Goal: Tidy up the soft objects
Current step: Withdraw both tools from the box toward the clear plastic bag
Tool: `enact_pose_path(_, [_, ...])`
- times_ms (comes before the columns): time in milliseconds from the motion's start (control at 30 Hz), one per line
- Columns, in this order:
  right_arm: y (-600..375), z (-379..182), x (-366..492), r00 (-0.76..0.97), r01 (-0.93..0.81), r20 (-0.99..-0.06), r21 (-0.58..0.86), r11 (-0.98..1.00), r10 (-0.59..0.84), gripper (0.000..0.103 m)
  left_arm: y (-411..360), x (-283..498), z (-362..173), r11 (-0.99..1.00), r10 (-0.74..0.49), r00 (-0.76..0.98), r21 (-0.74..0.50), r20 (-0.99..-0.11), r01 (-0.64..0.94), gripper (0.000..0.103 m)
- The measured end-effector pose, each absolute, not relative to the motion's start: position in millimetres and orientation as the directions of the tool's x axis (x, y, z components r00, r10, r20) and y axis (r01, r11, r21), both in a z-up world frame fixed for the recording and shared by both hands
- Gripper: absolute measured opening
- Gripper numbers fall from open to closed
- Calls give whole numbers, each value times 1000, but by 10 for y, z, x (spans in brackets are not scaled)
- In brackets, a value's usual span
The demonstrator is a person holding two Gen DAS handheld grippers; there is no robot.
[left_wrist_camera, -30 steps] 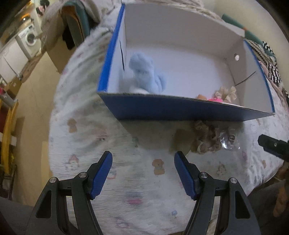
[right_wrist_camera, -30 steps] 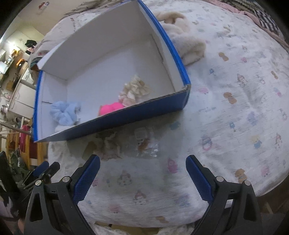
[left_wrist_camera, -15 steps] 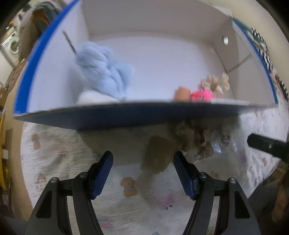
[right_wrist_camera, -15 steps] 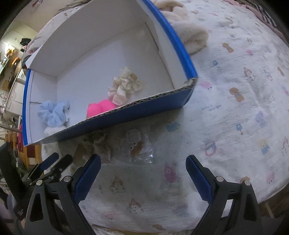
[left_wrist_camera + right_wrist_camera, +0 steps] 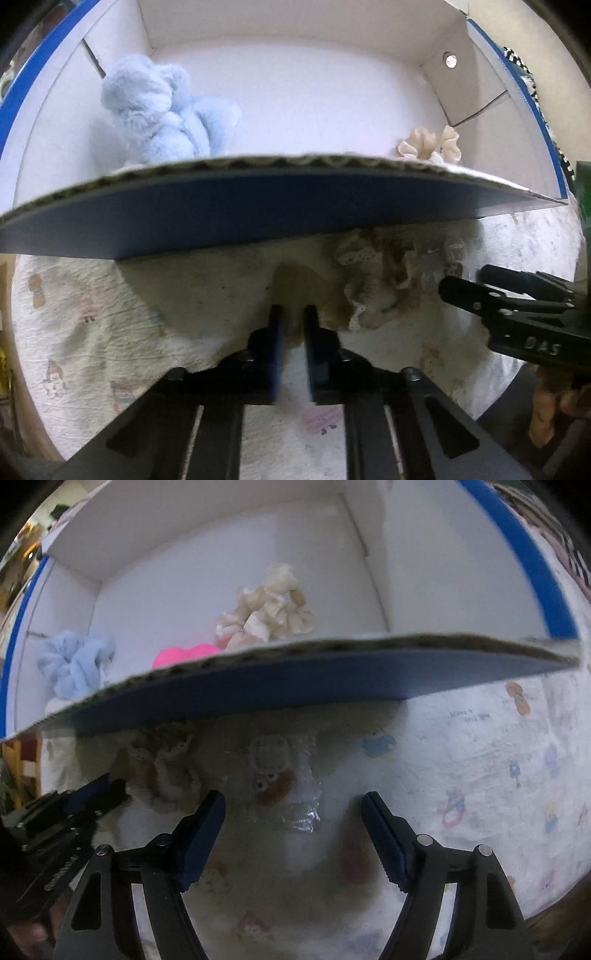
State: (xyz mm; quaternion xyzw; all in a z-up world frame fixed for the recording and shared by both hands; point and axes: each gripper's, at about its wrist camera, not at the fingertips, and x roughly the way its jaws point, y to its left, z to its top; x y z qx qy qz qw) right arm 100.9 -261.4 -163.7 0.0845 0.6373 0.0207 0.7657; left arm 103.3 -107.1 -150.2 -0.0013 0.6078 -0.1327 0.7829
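L claw is just snapped shut on tan cloth; R claw, closing at 3 o'clock, is still empty over bagged toy, so both pickups look underway.

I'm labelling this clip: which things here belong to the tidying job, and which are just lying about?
Job: blue box; light blue plush; pink soft item; cream scrunchie; beige lace scrunchie; clear packet.
Lying about: printed sheet; striped cloth.
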Motion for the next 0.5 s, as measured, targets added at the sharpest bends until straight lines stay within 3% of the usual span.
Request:
enact_pose_path(33, [-2590, -1642, 1019, 189, 67, -973, 149, 987, 134, 80, -1081, 1025, -1492, 965, -212, 226, -167, -951, 203, 7])
enact_pose_path(200, [-2479, -1650, 1042, 186, 21, -974, 138, 990, 132, 36, -985, 974, -1411, 971, -209, 247, -171, -946, 167, 6])
enact_pose_path(300, [-2454, -1577, 999, 198, 11, -970, 147, 989, 142, 19, -874, 909, -1374, 973, -209, 260, -173, -943, 152, 6])
enact_pose_path(500, [-2655, -1356, 867, 246, 17, -945, 227, 974, 216, 13, -660, 799, -1289, 979, -198, 283, -173, -938, 110, 6])
